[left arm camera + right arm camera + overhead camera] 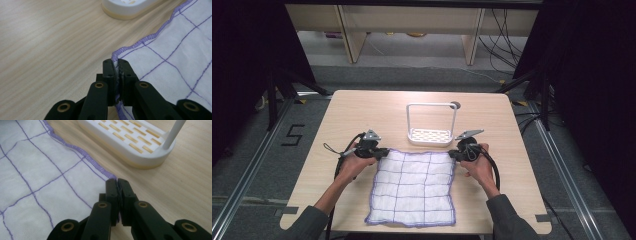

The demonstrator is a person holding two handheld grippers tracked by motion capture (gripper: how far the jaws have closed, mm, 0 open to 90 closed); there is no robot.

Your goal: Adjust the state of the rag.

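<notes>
A white cloth point(412, 187) with a purple grid and purple hem lies flat on the wooden table point(362, 110). My left gripper point(382, 151) is shut on the cloth's far left corner; its black jaws pinch the hem of the cloth point(175, 57) in the left gripper view, at the left gripper point(117, 62). My right gripper point(454, 154) is shut on the far right corner; there the right gripper point(117, 181) clamps the purple edge of the cloth point(37, 177). Both corners rest low at the table top.
A white rack point(430, 125) with a tall loop handle and slotted base stands just beyond the cloth's far edge, close to both grippers; it is the white rack point(130, 142) in the right gripper view. Bare table lies to either side. The table's front edge runs under the cloth's near hem.
</notes>
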